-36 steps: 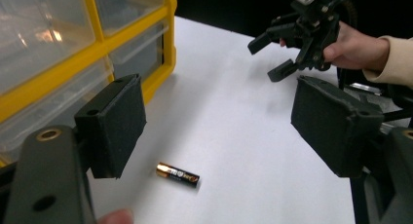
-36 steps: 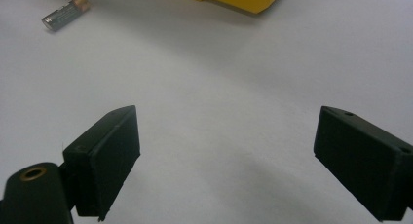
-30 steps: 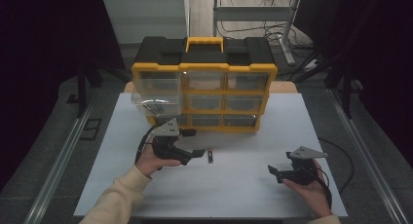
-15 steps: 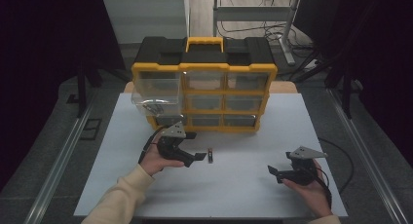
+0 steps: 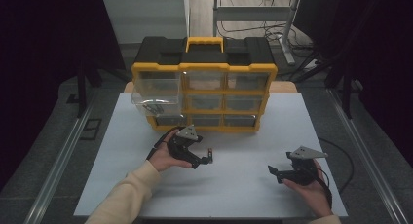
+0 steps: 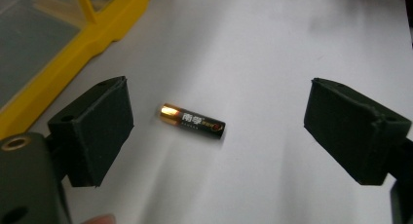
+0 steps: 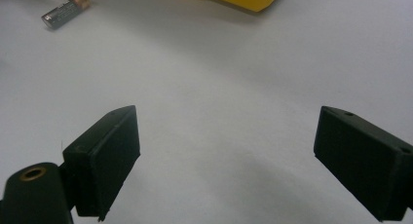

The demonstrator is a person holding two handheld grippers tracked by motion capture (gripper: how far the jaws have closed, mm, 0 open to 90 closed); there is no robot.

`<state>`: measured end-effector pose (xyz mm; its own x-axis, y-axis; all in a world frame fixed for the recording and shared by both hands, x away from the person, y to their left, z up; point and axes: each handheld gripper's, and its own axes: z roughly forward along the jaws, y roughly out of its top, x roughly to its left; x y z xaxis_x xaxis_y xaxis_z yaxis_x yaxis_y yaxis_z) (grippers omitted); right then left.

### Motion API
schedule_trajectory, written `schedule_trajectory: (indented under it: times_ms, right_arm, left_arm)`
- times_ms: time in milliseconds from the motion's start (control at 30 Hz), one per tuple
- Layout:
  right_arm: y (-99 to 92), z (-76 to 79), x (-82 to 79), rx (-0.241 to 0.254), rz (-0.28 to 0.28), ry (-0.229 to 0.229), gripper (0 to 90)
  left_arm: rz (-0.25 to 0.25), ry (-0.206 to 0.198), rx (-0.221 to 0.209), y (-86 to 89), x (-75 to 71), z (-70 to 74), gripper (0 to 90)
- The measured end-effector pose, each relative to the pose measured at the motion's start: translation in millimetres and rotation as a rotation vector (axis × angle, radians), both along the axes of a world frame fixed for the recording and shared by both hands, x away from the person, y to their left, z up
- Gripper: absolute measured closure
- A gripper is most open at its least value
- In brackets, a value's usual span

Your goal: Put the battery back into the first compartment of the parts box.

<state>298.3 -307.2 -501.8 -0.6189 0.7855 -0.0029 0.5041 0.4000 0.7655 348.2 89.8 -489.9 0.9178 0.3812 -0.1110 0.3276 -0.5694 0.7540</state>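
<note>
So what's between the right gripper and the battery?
Bare white table: in the high view nothing lies between the right gripper and the battery.

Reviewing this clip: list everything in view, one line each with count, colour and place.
Battery: one, black with a gold end, lying on the table between the left gripper's open jaws, not touched.
Organiser case: one, yellow and black with clear drawers, standing at the table's far side; its top-left drawer is pulled out.
Table: one, white top.
Left gripper: one, black, held low at the battery; its jaws have just been opening.
Right gripper: one, black, jaws open over bare table at the near right.
Hands: two, one behind each gripper; a cream sleeve on the left arm.
</note>
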Motion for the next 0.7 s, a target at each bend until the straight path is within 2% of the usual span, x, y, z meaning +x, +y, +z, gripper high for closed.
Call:
schedule_trajectory:
  times_ms: [133,333,700]
  right_arm:
    - [0.6,0.2,-0.4,-0.001,0.001,0.0,10.0]
    - [0.5,-0.2,0.0,-0.003,0.001,0.002,10.0]
    - [0.4,-0.2,-0.1,-0.002,0.002,0.002,10.0]
  left_arm:
    - [-0.004,0.014,0.019,-3.6,3.0,-4.9,12.0]
    - [-0.028,0.013,0.063,-7.9,7.9,-8.2,12.2]
    - [-0.058,0.028,0.09,-21.6,13.7,-15.9,12.8]
